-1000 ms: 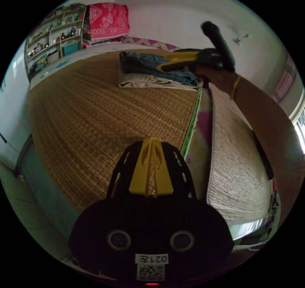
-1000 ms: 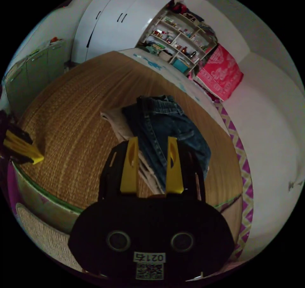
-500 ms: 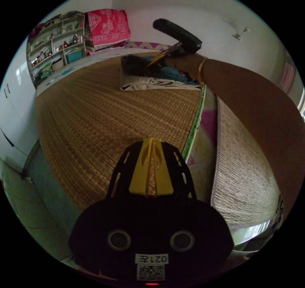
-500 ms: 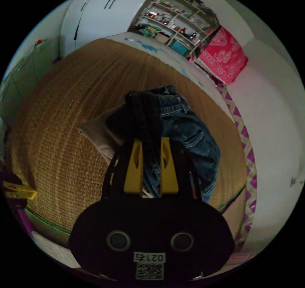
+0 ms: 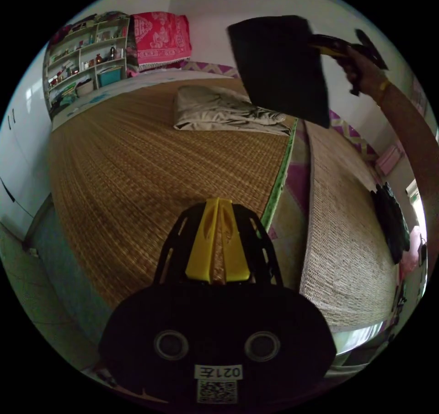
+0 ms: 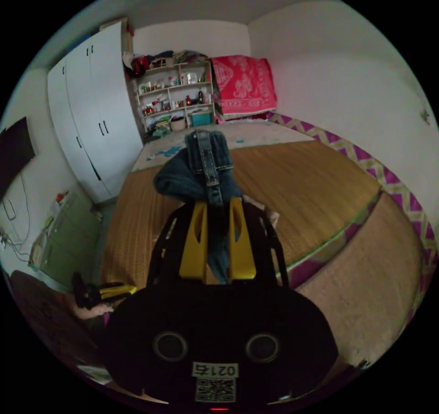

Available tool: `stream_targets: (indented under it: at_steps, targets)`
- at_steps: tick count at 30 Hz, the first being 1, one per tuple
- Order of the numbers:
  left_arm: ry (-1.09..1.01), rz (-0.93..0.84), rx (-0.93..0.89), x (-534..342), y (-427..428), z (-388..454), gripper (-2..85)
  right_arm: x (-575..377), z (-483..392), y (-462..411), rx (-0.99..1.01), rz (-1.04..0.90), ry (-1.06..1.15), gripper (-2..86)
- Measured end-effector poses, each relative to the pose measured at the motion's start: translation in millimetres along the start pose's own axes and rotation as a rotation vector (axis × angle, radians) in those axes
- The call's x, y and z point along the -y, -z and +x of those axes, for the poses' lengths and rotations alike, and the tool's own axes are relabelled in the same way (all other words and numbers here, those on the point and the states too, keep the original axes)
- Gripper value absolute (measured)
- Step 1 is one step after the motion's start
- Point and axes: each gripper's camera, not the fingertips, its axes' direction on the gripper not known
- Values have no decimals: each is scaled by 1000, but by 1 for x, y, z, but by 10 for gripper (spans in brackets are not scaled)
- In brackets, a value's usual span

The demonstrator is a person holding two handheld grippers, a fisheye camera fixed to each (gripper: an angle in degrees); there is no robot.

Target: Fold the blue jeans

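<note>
The right tongs [image 6: 217,231] are clamped on the blue jeans [image 6: 206,167], which hang in the air (a dark shape in the left gripper view) above the woven mat [image 5: 151,158]. The left tongs [image 5: 218,238] are pressed together, holding nothing. A beige cloth [image 5: 219,112] lies on the mat.

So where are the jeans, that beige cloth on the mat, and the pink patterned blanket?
blue jeans [image 6: 206,167]: right gripper view, on the seamed band above the jaws.
beige cloth [image 5: 219,110]: left gripper view, on its crumpled middle.
pink blanket [image 6: 244,85]: right gripper view, on its patterned face.
</note>
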Motion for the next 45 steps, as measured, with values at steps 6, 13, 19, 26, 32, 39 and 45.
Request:
stream_targets:
  at_steps: [6, 13, 19, 26, 32, 39, 45]
  targets:
    - [-170, -22, -33, -11, 9, 28, -10, -65, -43, 149, -216, -98, 156, 72]
    - [-242, -63, -407, -45, 53, 95, -10, -241, -180, 95, -401, -593, 406, 77]
    - [-239, -142, -391, -89, 45, 94, -10, -368, -232, 82, -438, -550, 331, 83]
    - [-281, -138, -408, -104, 41, 128, -6, -386, -205, 137, -269, -476, 244, 113]
    - [-265, -162, -418, -117, 19, 159, -4, -413, -149, 169, -164, -400, 57, 57]
    - [-353, -116, -426, -126, 11, 204, 1, -463, -35, 271, 217, -119, -305, 5]
    - [-570, -240, -382, -145, -31, 250, 46, -510, 6, 365, 135, 93, -396, -1]
